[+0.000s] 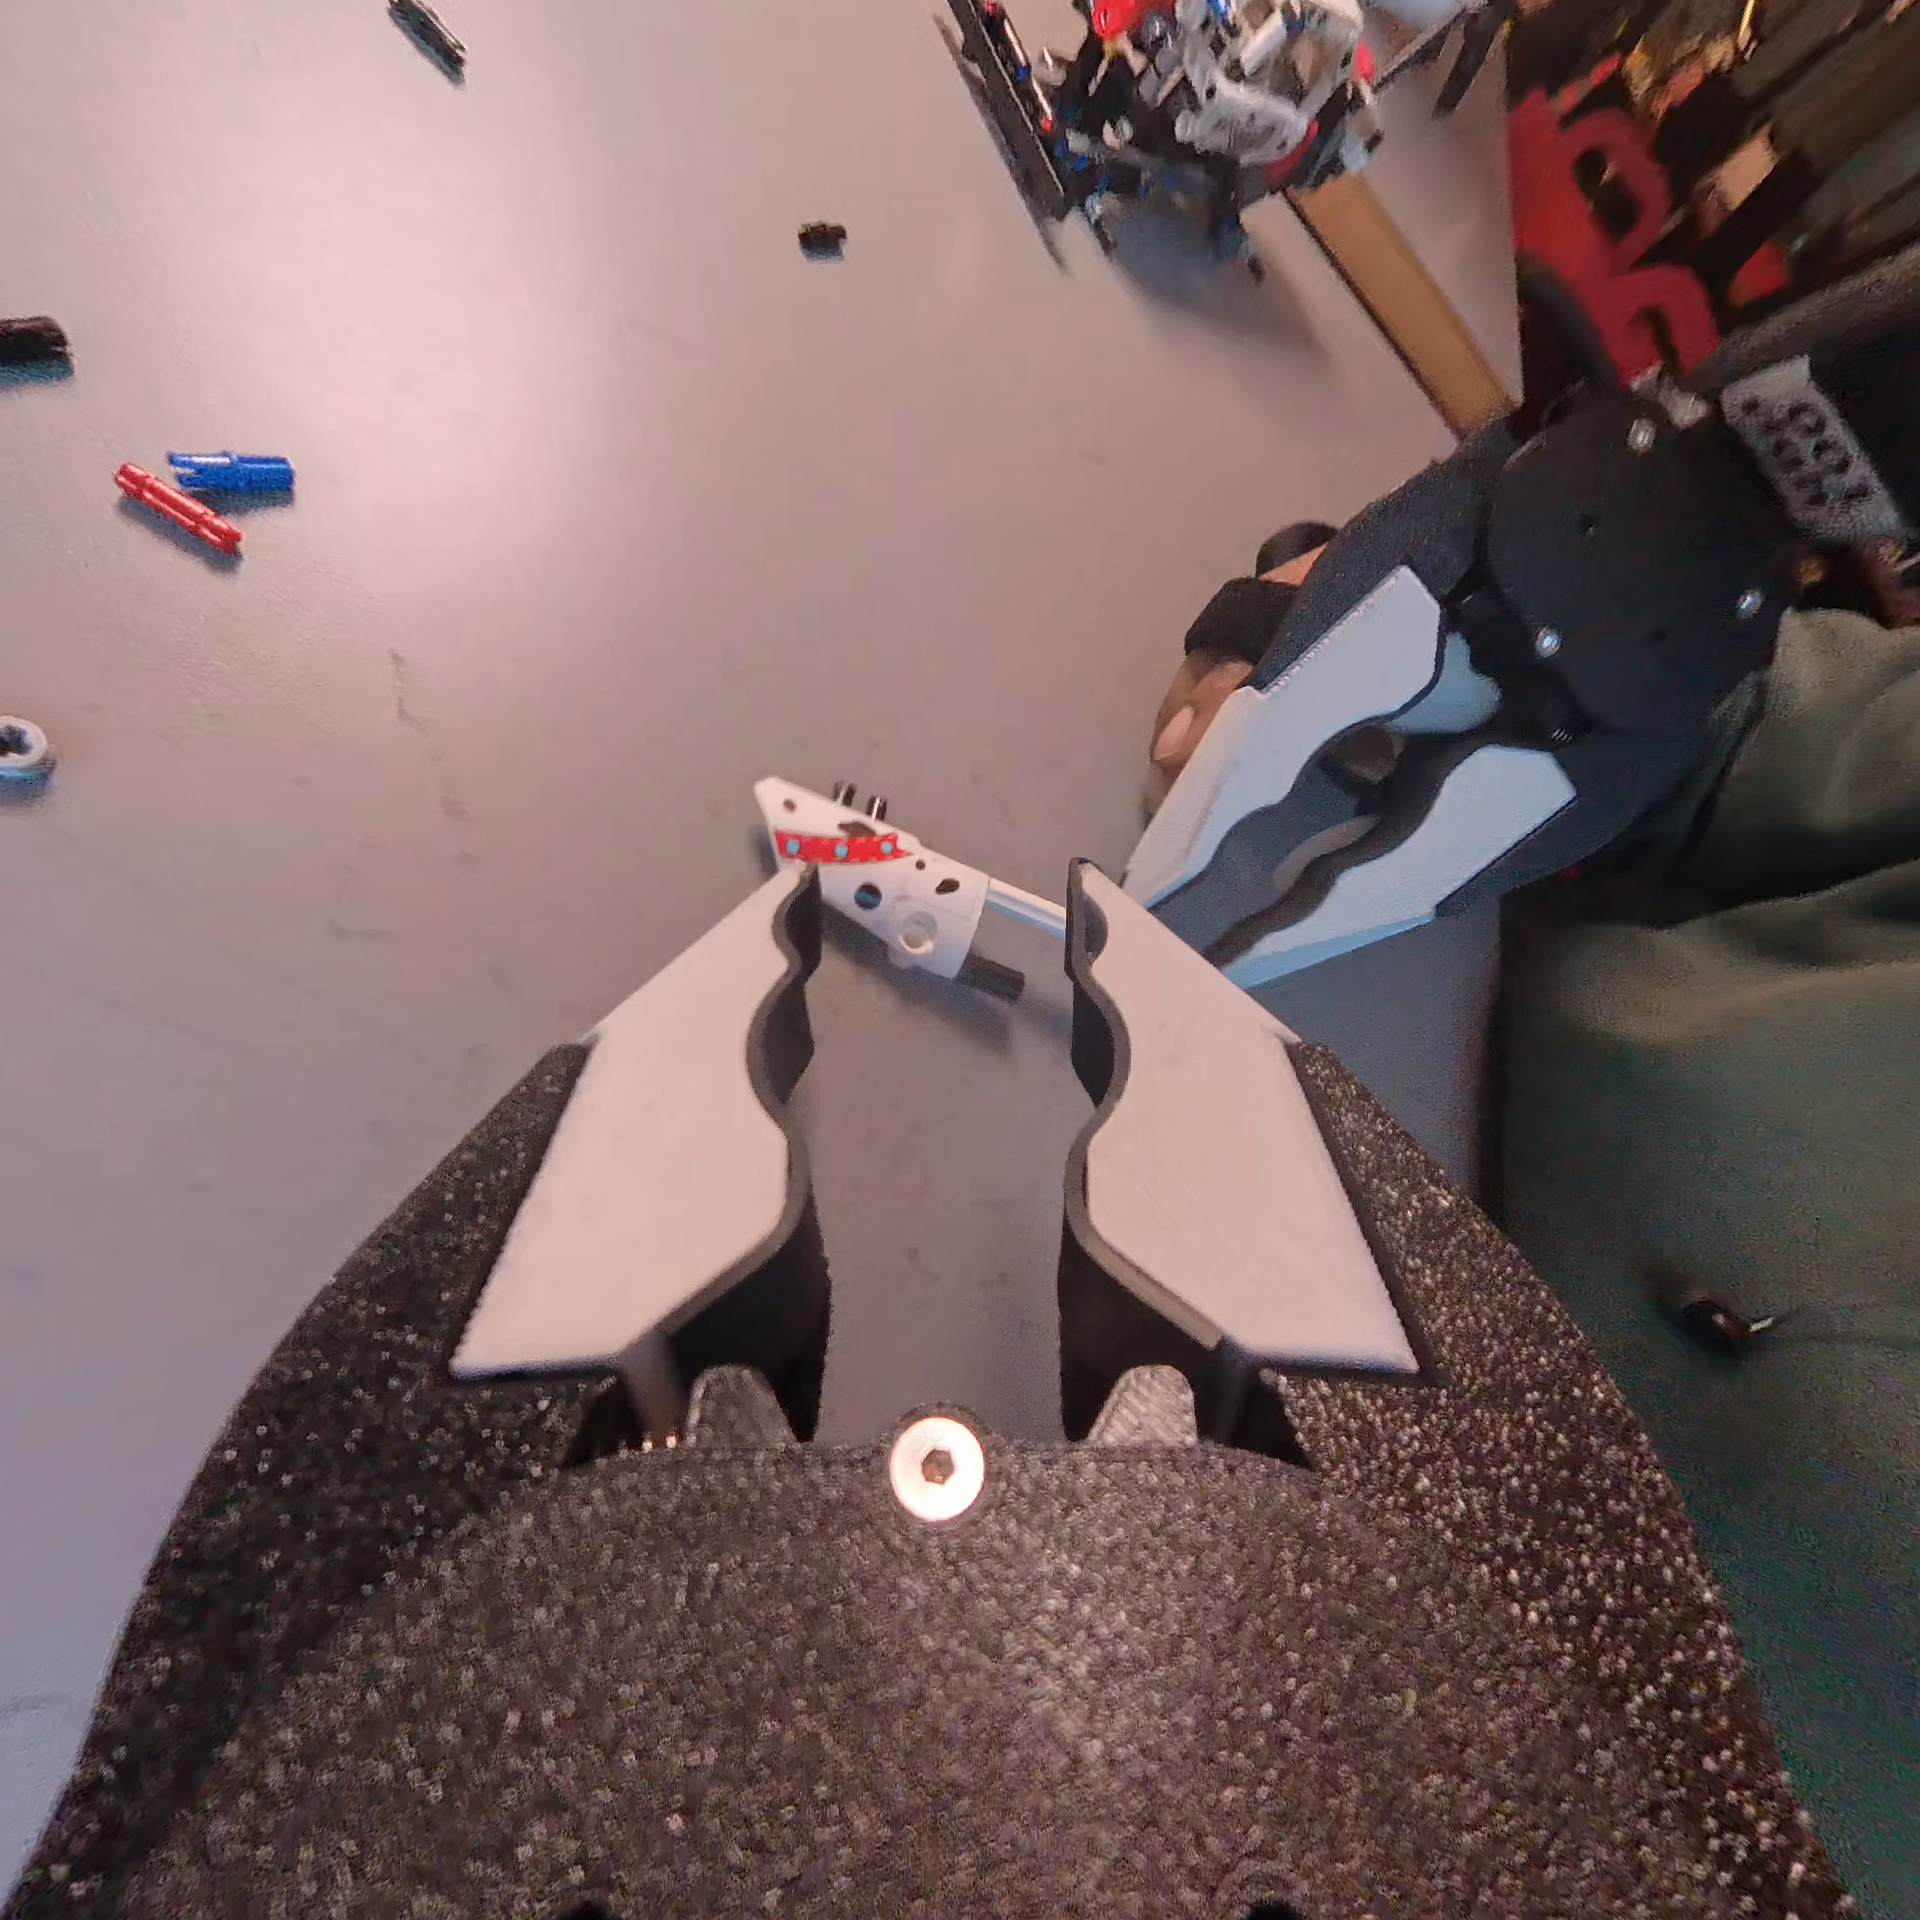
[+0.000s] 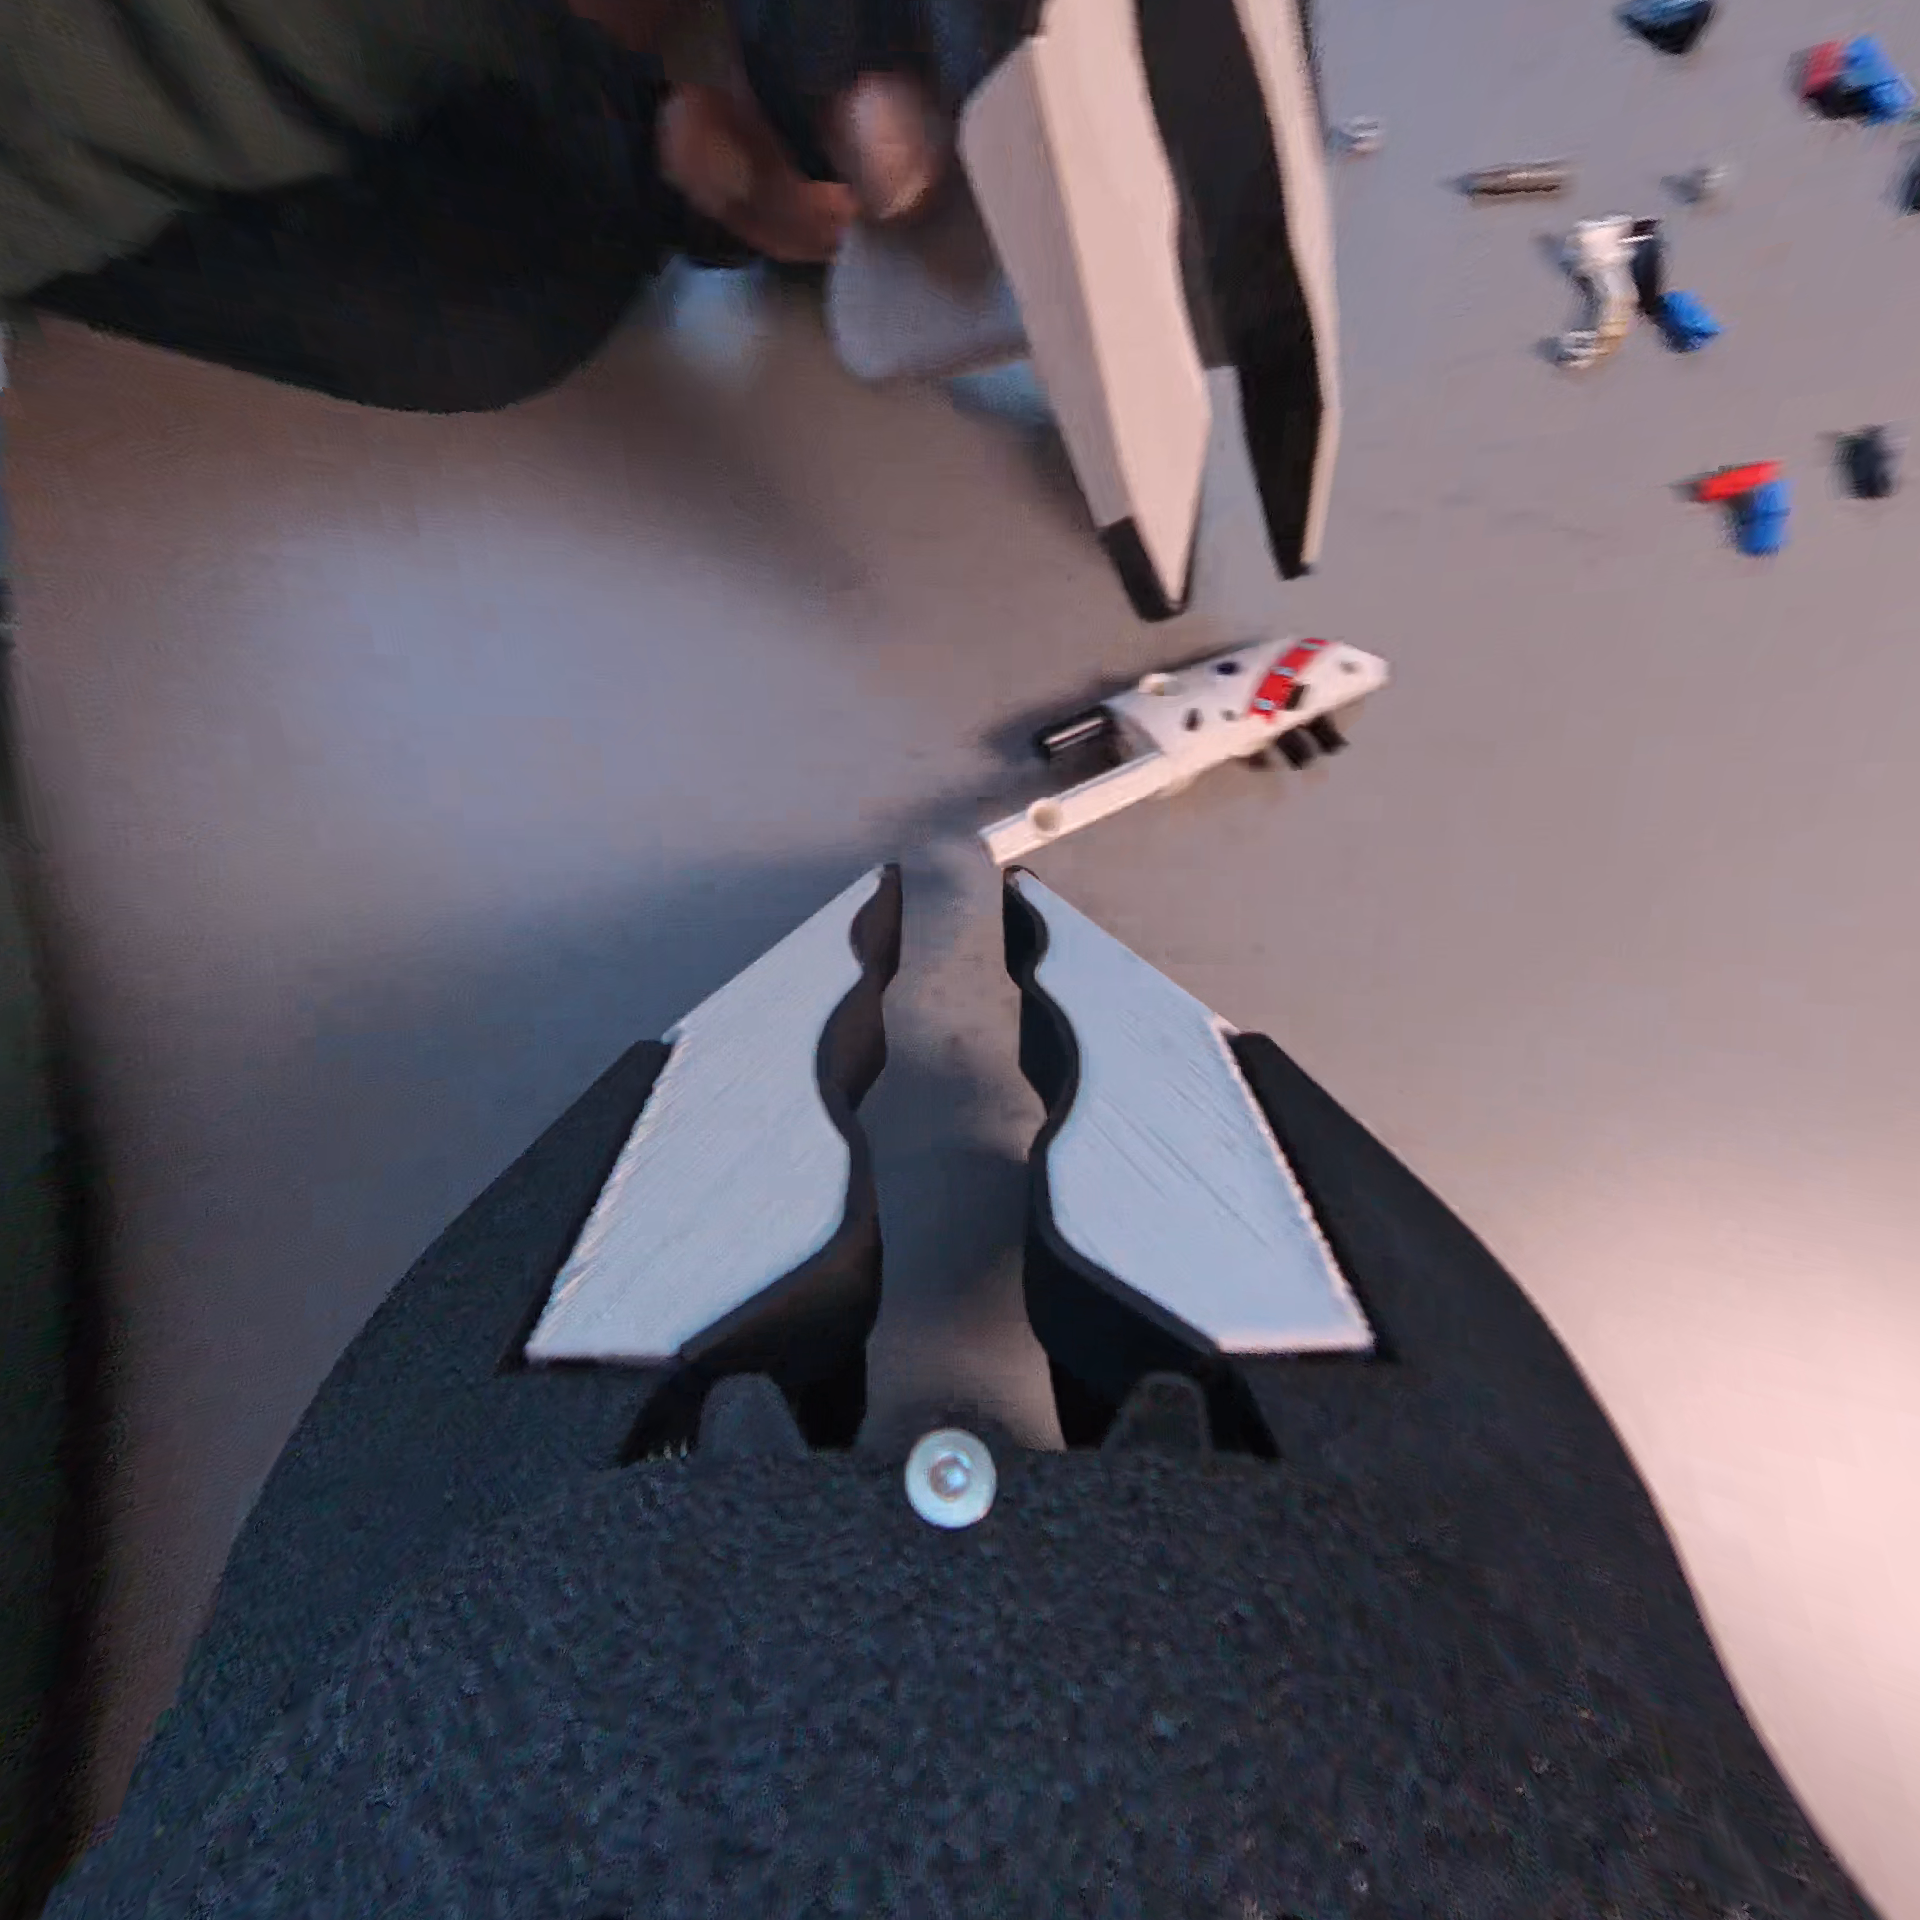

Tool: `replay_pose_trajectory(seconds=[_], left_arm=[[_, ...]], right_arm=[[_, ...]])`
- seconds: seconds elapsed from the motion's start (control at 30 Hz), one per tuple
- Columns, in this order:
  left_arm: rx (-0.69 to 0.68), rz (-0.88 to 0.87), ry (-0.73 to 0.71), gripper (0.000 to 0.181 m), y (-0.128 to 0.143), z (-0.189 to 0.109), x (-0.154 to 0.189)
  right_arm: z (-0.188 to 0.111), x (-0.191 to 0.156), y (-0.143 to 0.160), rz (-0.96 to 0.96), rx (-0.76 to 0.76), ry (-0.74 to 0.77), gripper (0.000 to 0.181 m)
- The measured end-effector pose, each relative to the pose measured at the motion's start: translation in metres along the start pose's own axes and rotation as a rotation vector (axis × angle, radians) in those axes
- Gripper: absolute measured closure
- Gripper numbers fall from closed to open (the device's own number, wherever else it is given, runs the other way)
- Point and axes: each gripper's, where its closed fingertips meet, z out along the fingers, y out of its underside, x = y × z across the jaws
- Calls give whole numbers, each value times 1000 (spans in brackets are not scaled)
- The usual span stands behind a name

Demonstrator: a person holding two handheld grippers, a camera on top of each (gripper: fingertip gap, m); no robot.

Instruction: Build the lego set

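A small white lego assembly [image 1: 914, 894] with a red stripe, a light axle and black pins lies flat on the grey table [image 1: 540, 727]. My left gripper [image 1: 940, 894] is open and empty, its fingertips on either side of the assembly's near end, just above it. My right gripper [image 1: 1195, 935] comes in from the right, close to the axle end. In the right wrist view the assembly [image 2: 1195, 717] lies just ahead of my right gripper [image 2: 951, 883], which is narrowly open and empty. My left gripper [image 2: 1221, 587] hangs over the assembly there.
Loose pieces lie at the left: a red pin [image 1: 177, 506], a blue pin [image 1: 231, 470], black bits [image 1: 821, 237] and a grey round piece [image 1: 21, 743]. A partly built model [image 1: 1195, 104] stands at the far edge. A person's hand [image 1: 1184, 717] and green clothing [image 1: 1714, 1143] are at the right. My right fingertips sit around 7 cm from my left ones. The grey round piece [image 1: 21, 743] sits 11 cm or so from the ends of my left fingers. My right wrist view [image 2: 1579, 347] looks at it from another angle.
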Motion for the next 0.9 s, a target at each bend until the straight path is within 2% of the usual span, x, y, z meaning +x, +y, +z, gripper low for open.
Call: replay_pose_trajectory(seconds=[0.07,0.13,0.17,0.23,0.3,0.37,0.47,0.53,0.6,0.67,0.77,0.9], left_arm=[[-57,84,14,136,7,-8,8],[-112,164,-24,139,15,-19,6],[-136,192,-51,140,19,-22,2],[-176,207,-47,139,28,-22,2],[-205,216,-2,134,34,-12,9],[-229,273,-4,126,37,-2,14],[-259,365,-4,116,39,15,18],[-273,439,7,118,38,23,20],[-290,493,57,123,38,29,24],[-307,554,79,126,39,32,24],[-300,581,54,132,39,26,20],[-195,622,-6,147,38,6,27]], right_arm=[[-6,-24,-1,2,2,-160,147],[-21,-50,-7,-57,65,-343,148],[-27,-50,-11,-101,110,-350,152],[-30,-24,-16,-228,148,-223,153],[-28,13,-16,-342,102,-66,150],[-23,37,-15,-406,52,-22,144],[-10,54,-15,-487,-22,-70,129],[1,60,-11,-499,-98,-138,113],[7,58,-6,-489,-152,-240,111],[7,55,5,-470,-219,-315,120],[-2,46,13,-420,-225,-322,158],[-14,34,26,-283,-196,-173,159]])
